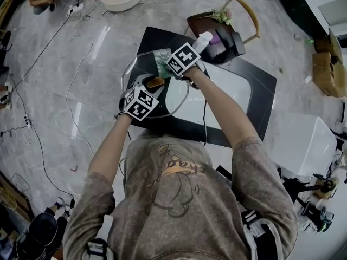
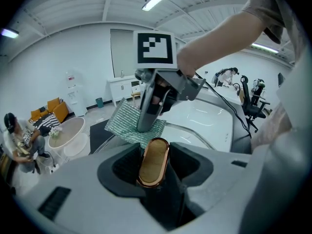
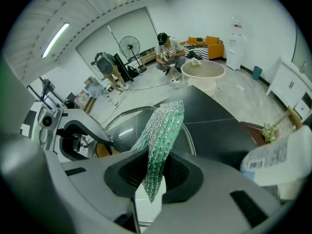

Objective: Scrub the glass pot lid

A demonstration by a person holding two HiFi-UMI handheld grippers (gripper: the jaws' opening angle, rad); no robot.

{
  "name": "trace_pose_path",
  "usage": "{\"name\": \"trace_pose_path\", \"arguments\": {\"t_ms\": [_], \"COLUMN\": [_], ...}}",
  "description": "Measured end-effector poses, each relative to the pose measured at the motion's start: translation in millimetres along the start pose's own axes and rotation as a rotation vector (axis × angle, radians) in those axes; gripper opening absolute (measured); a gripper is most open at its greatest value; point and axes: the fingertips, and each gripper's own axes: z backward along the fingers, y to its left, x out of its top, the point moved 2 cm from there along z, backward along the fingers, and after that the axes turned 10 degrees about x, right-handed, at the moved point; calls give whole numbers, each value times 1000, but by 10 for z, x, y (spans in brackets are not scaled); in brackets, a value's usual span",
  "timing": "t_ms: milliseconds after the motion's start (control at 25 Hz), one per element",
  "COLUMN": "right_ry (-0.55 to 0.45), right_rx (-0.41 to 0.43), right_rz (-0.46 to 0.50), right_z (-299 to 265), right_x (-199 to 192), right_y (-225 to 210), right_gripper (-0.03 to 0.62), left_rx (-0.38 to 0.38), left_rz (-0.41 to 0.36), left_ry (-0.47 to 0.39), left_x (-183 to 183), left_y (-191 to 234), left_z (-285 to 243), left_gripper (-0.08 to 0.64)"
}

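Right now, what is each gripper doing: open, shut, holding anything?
Left gripper: jaws closed on the brown knob of the glass lid.
Right gripper: jaws closed on the green scrubbing cloth.

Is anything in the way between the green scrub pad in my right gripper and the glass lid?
Nothing visible. The scrub pad in the right gripper appears to lie on the glass lid, just beyond the knob that the left gripper clamps.
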Motion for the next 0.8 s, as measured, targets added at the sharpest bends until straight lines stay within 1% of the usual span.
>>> {"name": "trace_pose_path", "arguments": {"t_ms": [120, 320, 480, 560, 680, 800], "right_ry": [40, 137, 162, 182, 226, 256], "right_rx": [0, 7, 86, 126, 154, 183], "right_rz": [48, 183, 220, 254, 329, 371], "right_z": [-95, -262, -409, -485, -577, -644], "right_x": [198, 435, 520, 534, 573, 605], "right_y": [1, 110, 273, 398, 526, 584], "right_gripper": [86, 86, 86, 86, 86, 86], "left_rx": [-1, -9, 3, 10, 16, 23], "left_rz": [1, 2, 11, 15, 22, 33], "left_ry": [-7, -11, -12, -13, -16, -16], "left_x": [-2, 1, -9, -11, -12, -15], "left_y": [43, 60, 55, 51, 60, 59], "left_z": [-3, -8, -8, 5, 15, 6], "left_gripper": [192, 190, 192, 192, 193, 193]}}
